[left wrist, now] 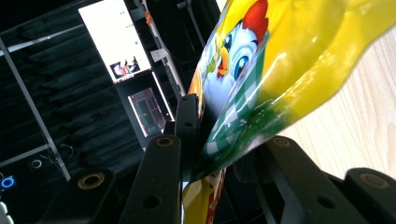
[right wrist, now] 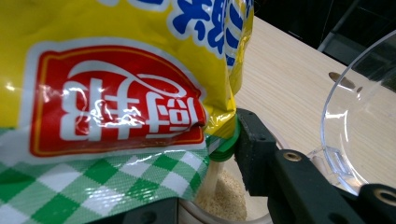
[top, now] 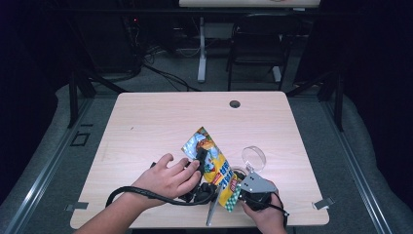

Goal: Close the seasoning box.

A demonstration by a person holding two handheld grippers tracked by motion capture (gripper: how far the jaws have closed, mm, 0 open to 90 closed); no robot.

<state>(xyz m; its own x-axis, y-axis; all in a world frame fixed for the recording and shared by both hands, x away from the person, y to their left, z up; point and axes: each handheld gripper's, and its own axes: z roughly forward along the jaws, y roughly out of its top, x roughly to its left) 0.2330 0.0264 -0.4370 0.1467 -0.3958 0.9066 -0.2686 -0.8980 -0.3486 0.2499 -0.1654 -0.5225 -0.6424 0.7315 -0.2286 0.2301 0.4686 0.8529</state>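
A yellow seasoning bag (top: pixel 217 165) with a cartoon chicken hangs tilted over the table's front middle, held at both ends. My left gripper (top: pixel 200 157) is shut on its upper end; in the left gripper view the bag (left wrist: pixel 280 60) runs between the two jaws of the left gripper (left wrist: pixel 224 149). My right gripper (top: pixel 239 191) is shut on the lower end with the red logo and green checks (right wrist: pixel 112 116), and the right gripper (right wrist: pixel 210 182) has one jaw hidden under the bag. Under that end stands a clear cup with pale granules (right wrist: pixel 224 203).
A clear round lid or bowl (top: pixel 254 157) lies tilted just right of the bag, close by in the right gripper view (right wrist: pixel 355 126). The wooden table (top: pixel 160 122) has a cable hole (top: pixel 234 104) at the back. A thin grey strip (top: pixel 211 210) lies at the front edge.
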